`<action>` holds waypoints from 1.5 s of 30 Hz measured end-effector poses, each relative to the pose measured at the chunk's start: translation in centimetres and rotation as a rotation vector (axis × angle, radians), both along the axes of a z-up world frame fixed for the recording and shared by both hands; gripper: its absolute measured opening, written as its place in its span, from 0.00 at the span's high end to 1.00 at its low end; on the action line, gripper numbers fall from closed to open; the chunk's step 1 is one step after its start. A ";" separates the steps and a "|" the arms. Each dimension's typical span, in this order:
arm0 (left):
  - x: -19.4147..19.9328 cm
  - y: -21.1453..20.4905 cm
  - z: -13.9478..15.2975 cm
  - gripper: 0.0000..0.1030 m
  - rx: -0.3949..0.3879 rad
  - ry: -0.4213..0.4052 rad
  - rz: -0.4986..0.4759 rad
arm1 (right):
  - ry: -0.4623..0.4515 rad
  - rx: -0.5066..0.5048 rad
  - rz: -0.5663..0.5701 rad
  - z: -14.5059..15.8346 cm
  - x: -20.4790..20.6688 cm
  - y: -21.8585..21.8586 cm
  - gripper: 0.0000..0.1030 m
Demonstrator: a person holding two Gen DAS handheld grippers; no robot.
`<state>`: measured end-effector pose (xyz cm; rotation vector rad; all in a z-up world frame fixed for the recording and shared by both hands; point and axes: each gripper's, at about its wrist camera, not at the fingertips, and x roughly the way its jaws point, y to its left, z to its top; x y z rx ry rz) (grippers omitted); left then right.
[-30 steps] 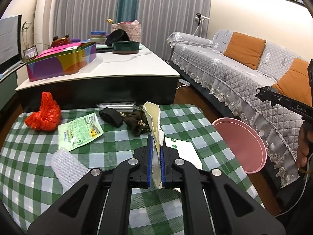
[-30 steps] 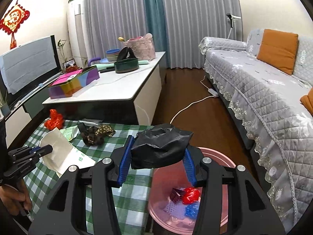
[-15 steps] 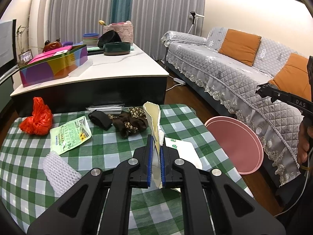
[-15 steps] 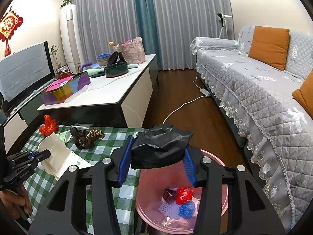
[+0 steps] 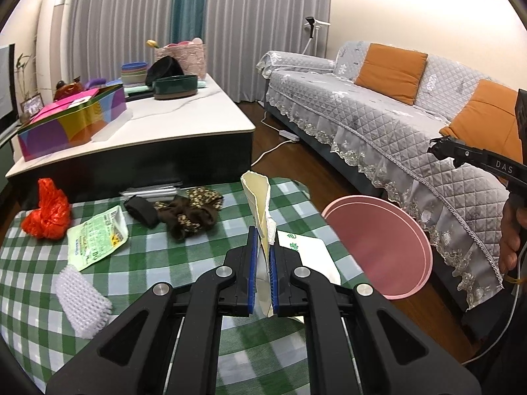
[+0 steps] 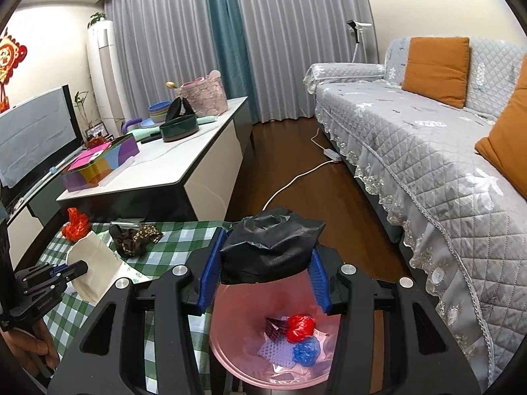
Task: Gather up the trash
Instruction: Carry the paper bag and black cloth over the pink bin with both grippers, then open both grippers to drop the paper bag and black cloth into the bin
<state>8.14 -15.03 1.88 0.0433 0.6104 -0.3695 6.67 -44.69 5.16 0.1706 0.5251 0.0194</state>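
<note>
Sofa [image 6: 428, 151]: grey quilted cover, orange cushions, along the right side of the room.
Low table [image 5: 197, 223]: green-and-white checked cloth; trash scattered on top.
Pink bin [image 6: 243, 345]: on the floor just beside the table's right edge; red, blue and purple scraps inside.
Right gripper [image 6: 263, 279]: half spread, blue pads clamped on a crumpled black bag [image 6: 270, 247]; held directly above the bin's mouth.
Left gripper [image 5: 262, 279]: pressed nearly together, pinching a torn cream paper bag [image 5: 258, 204]; bag upright, lifted over the table near the bin-side edge.
Red plastic bag [image 5: 47, 209]: far left of the cloth.
Green-printed wrapper [image 5: 97, 240]: flat, near the red bag.
White foam net [image 5: 80, 299]: near left edge.
Brown patterned cloth [image 5: 191, 214]: far centre.
</note>
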 end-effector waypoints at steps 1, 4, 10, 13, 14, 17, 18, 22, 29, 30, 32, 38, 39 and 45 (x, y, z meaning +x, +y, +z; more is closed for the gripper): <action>0.0 -0.3 0.0 0.94 -0.001 0.002 -0.006 | 0.000 0.001 -0.006 0.0 -0.1 -0.3 0.54; 0.2 -1.2 0.1 0.94 -0.002 0.004 -0.019 | 0.000 0.002 -0.018 -0.1 -0.3 -1.0 0.54; 0.8 -3.1 0.7 0.94 -0.004 0.005 -0.046 | 0.008 0.029 -0.045 -0.5 -0.2 -2.5 0.54; 1.1 -4.0 0.9 0.94 -0.005 0.001 -0.056 | 0.011 0.045 -0.051 -0.7 0.0 -3.1 0.54; 1.2 -4.3 0.9 0.94 -0.006 0.001 -0.060 | 0.013 0.045 -0.050 -0.8 0.1 -3.1 0.54; 1.6 -5.1 0.6 0.94 -0.007 0.010 -0.066 | 0.023 0.043 -0.045 -1.0 0.6 -3.1 0.54; 1.7 -5.2 0.5 0.94 -0.008 0.013 -0.068 | 0.026 0.039 -0.043 -1.1 0.8 -3.0 0.54; 2.3 -6.4 0.3 0.94 -0.008 0.020 -0.081 | 0.031 0.018 -0.038 -1.3 1.4 -2.6 0.54; 3.8 -9.2 0.4 0.94 0.002 0.018 -0.121 | 0.044 0.001 -0.038 -1.7 2.4 -2.5 0.54; 4.1 -9.8 0.3 0.94 0.009 0.018 -0.130 | 0.045 0.001 -0.040 -1.8 2.5 -2.6 0.54; 4.6 -10.7 0.0 0.94 0.020 0.021 -0.142 | 0.049 0.001 -0.043 -1.9 2.8 -2.7 0.54; 6.1 -13.2 -1.7 0.94 0.053 0.045 -0.180 | 0.066 -0.001 -0.046 -2.5 3.6 -2.9 0.54; 6.3 -13.7 -2.0 0.94 0.059 0.047 -0.189 | 0.069 -0.001 -0.047 -2.6 3.7 -3.0 0.54; 7.5 -15.1 -2.8 0.93 0.068 0.059 -0.211 | 0.080 0.004 -0.055 -3.1 4.3 -3.3 0.54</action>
